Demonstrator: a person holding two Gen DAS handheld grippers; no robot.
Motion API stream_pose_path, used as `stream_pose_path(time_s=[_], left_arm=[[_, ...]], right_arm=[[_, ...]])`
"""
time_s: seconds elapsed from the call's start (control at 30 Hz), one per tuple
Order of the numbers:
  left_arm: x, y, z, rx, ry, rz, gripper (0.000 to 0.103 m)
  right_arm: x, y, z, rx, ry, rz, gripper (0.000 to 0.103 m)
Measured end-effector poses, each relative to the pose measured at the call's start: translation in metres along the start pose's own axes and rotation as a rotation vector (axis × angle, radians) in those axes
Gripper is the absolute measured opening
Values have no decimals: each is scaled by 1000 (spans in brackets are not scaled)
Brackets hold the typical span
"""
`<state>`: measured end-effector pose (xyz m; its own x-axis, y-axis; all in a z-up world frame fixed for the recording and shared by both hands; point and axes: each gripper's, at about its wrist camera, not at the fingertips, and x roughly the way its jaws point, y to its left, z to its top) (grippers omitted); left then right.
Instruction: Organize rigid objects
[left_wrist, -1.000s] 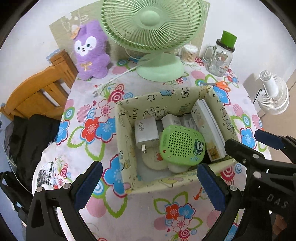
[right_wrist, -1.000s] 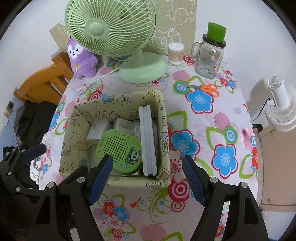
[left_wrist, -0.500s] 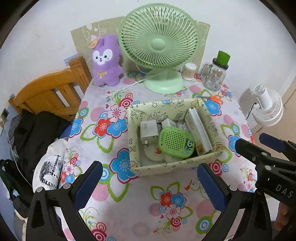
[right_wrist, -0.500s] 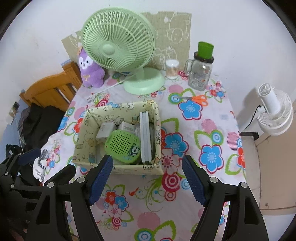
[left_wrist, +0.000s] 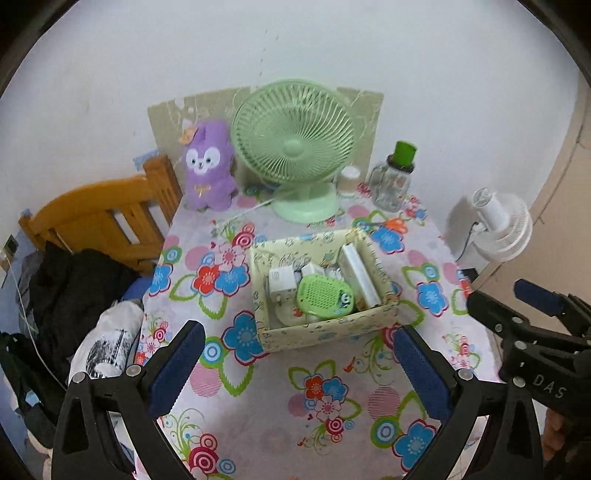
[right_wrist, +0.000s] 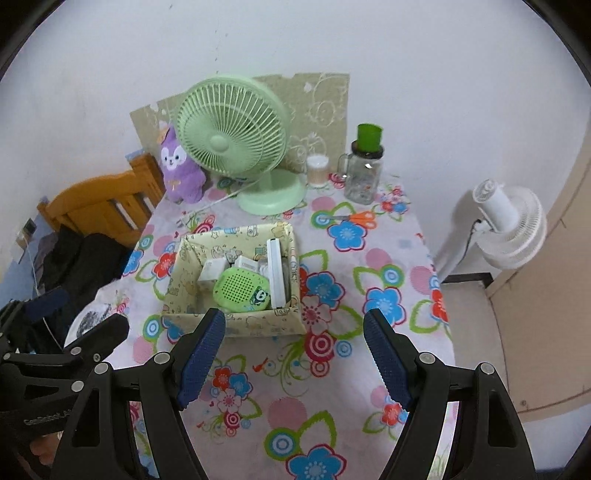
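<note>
Right wrist — claw (right_wrist: 293, 358) wide, empty

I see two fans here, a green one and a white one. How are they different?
The green fan stands on the flowered table, behind the box; the white fan stands off the table, to its right, lower down. The green fan's round grille faces the camera; the white fan shows its back, with the motor housing toward us. The green fan looks larger in view, though it is also nearer. Both have round slatted grilles, and each has a cord.
</note>
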<state>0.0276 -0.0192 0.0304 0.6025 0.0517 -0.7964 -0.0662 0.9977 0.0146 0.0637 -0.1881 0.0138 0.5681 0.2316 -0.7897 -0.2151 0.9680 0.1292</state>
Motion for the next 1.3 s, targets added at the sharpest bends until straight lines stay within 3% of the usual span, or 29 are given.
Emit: stream_pose_path(time_s=[0.2,0.6,1.3], left_arm=[[-18,-4,-8,17,-24,-9,103],[-44,-5,-23,14,-69,2,103],[-50,3,-31,2,-97,34,103]], right_arm=[[-25,3,-12,16,-49,-30,86],[-54,9,-28,7,-109,-40,86],[-56,20,-34,4,-123,-40,86]])
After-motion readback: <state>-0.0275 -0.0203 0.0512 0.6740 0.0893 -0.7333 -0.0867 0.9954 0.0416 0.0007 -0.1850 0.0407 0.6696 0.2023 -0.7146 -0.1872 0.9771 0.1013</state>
